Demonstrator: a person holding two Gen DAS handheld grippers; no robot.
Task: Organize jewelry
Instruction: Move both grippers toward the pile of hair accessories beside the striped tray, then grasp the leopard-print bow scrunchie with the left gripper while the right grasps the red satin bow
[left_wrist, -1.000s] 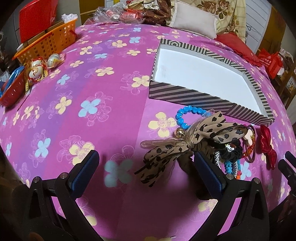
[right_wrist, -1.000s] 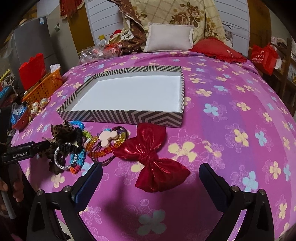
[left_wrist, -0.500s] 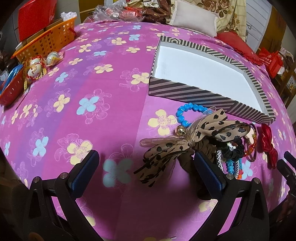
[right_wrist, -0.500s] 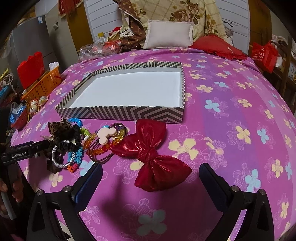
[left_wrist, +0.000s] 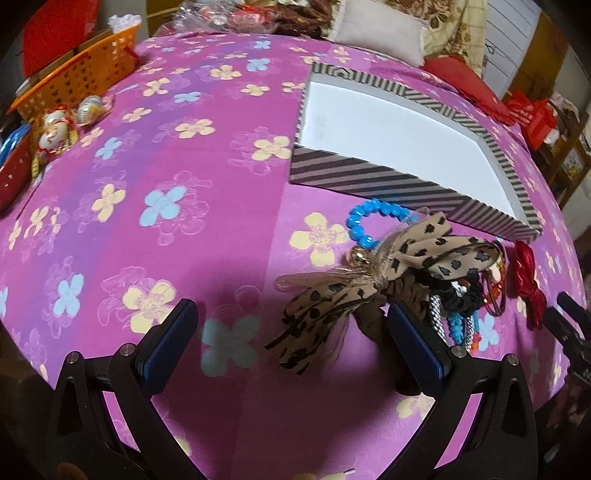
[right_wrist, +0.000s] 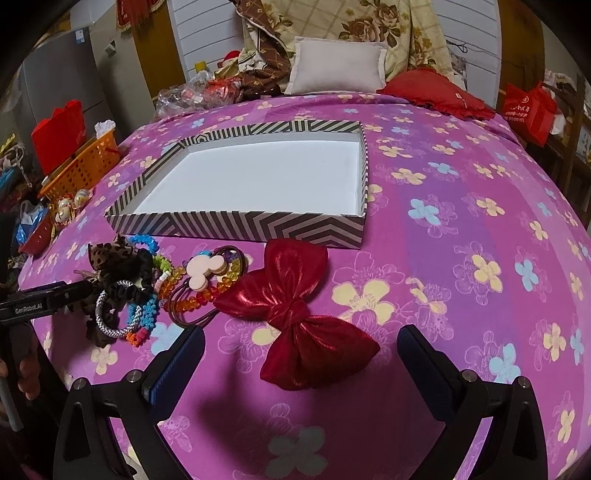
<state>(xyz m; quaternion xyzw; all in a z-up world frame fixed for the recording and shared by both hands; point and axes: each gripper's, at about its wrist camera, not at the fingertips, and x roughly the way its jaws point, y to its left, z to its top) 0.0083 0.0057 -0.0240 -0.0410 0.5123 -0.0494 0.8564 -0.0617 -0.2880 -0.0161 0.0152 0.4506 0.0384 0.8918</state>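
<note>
Both grippers, left (left_wrist: 291, 347) and right (right_wrist: 301, 363), are hovering, fingers apart, empty. Red bow (right_wrist: 295, 306) is lying before the empty box (right_wrist: 236, 225); soft, light, likely best pinched at the knot.

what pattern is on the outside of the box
Grey and white stripes meeting in chevrons on the box, clearest in the right wrist view.

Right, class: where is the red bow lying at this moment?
In the right wrist view the red bow lies on the floral cloth, just in front of the striped box, right of the beaded bracelets.
</note>
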